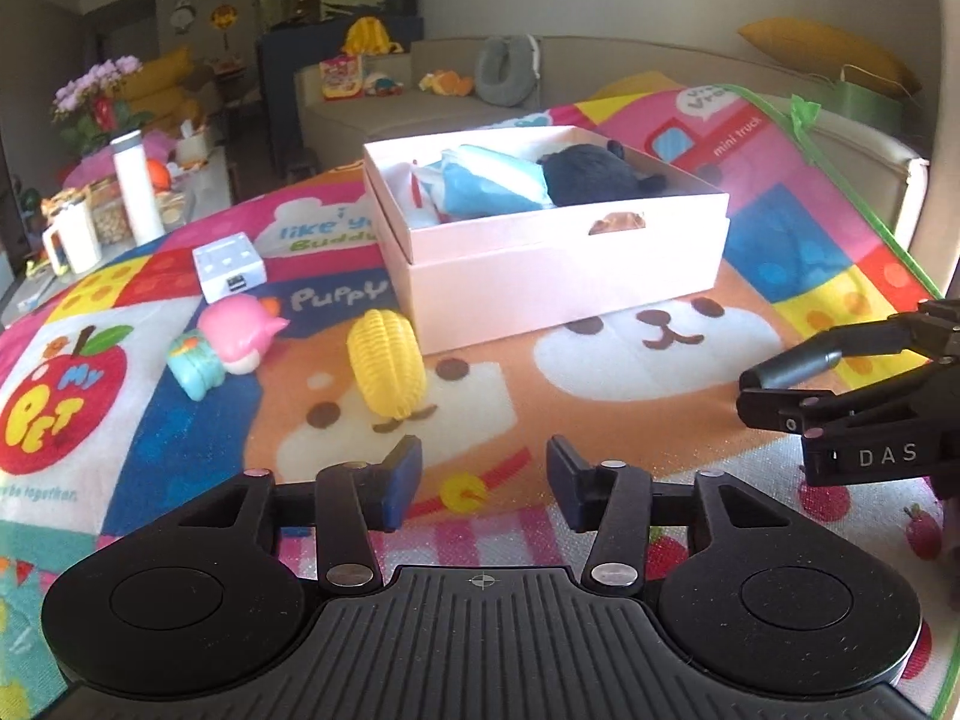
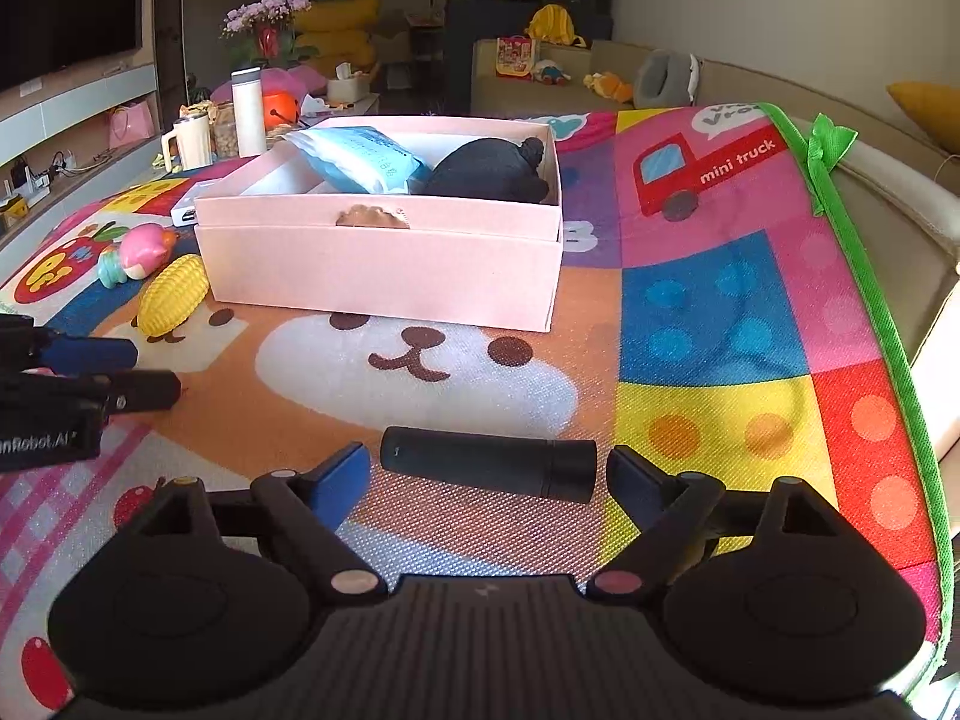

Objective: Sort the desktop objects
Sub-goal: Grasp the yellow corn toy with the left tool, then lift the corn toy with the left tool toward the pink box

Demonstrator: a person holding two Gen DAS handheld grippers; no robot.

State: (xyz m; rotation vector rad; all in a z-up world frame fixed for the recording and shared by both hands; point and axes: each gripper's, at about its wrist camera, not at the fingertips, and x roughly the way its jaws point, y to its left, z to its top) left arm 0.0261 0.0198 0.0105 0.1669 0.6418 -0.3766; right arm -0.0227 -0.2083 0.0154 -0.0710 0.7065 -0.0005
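A black cylinder [image 2: 486, 462] lies crosswise on the colourful mat, between the tips of my right gripper [image 2: 489, 474]. That gripper is open, with a gap at each end of the cylinder. My left gripper [image 1: 483, 483] is open and empty above the mat. A yellow corn toy [image 1: 387, 363] stands just beyond it, to the left. A pink toy figure [image 1: 237, 330] and a white socket cube [image 1: 228, 264] lie further left. The pink box [image 1: 570, 252] holds a blue pack [image 1: 486, 180] and a black plush [image 1: 594, 174]. The left wrist view shows the right gripper [image 1: 780, 390] at the far right.
The mat's green-trimmed edge [image 2: 870, 276] runs down the right side, with a beige sofa [image 2: 900, 180] beyond it. A white bottle [image 1: 135, 186] and a mug [image 1: 72, 240] stand past the mat's left edge among clutter.
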